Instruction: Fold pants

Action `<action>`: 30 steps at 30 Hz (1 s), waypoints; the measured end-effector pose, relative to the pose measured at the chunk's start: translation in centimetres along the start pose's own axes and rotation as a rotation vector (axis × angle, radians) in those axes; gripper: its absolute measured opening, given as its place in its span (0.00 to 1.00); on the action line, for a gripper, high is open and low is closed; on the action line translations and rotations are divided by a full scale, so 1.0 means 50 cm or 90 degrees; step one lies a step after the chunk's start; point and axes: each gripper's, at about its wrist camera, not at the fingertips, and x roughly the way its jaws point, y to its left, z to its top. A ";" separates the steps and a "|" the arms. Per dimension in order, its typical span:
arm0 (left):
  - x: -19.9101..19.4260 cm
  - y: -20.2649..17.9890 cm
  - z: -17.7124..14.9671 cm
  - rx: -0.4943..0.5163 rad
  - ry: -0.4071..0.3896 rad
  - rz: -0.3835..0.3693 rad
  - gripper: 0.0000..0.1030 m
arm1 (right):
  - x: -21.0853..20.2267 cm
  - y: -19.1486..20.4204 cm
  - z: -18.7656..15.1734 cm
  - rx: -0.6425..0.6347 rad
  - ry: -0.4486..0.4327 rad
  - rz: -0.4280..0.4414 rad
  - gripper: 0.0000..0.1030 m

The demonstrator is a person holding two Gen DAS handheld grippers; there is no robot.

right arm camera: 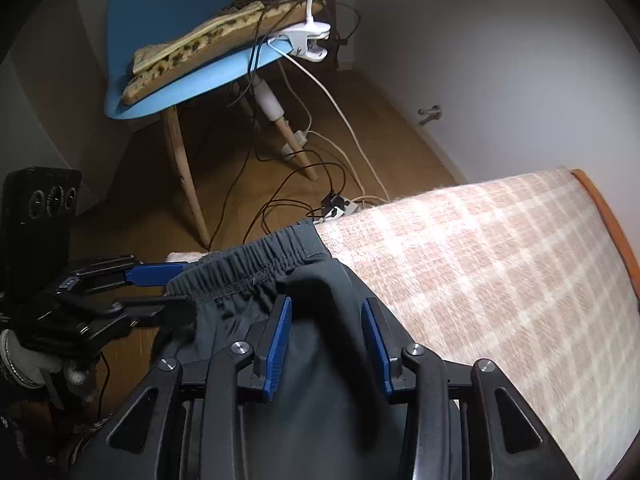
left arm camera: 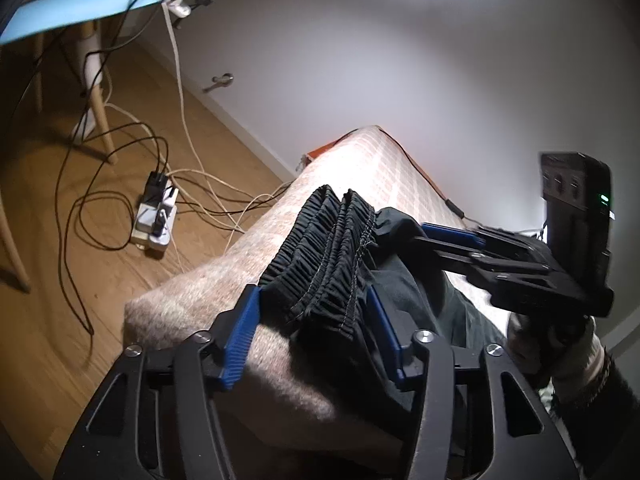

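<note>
Dark pants (right arm camera: 280, 280), waistband seemingly facing the chair (right arm camera: 168, 40)

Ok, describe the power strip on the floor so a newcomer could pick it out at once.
Start at the blue chair near the wall, then look down to the wooden floor between it and the checked blanket. There, in a tangle of black and white cables, lies the power strip. It is the only blocky white thing there, with dark and white plugs stuck in its top.
</note>
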 end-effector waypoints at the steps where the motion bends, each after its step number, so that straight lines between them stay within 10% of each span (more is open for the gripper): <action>1: -0.003 0.001 -0.002 -0.008 0.001 -0.005 0.49 | -0.016 -0.002 -0.004 0.013 -0.011 0.010 0.37; 13: 0.010 -0.013 -0.004 -0.026 0.002 -0.007 0.52 | 0.044 -0.002 0.046 0.146 0.054 0.091 0.37; 19: 0.022 -0.005 0.004 -0.051 -0.024 -0.034 0.23 | 0.056 -0.070 -0.001 0.260 0.067 0.123 0.41; 22: 0.023 -0.059 -0.005 0.042 -0.036 -0.018 0.20 | 0.042 -0.092 -0.013 0.298 0.067 0.145 0.44; 25: 0.028 -0.109 -0.015 0.128 -0.033 -0.014 0.19 | 0.023 -0.109 -0.010 0.345 0.055 0.160 0.75; 30: 0.041 -0.147 -0.028 0.188 -0.025 -0.004 0.18 | 0.041 -0.101 0.020 0.361 0.104 0.150 0.76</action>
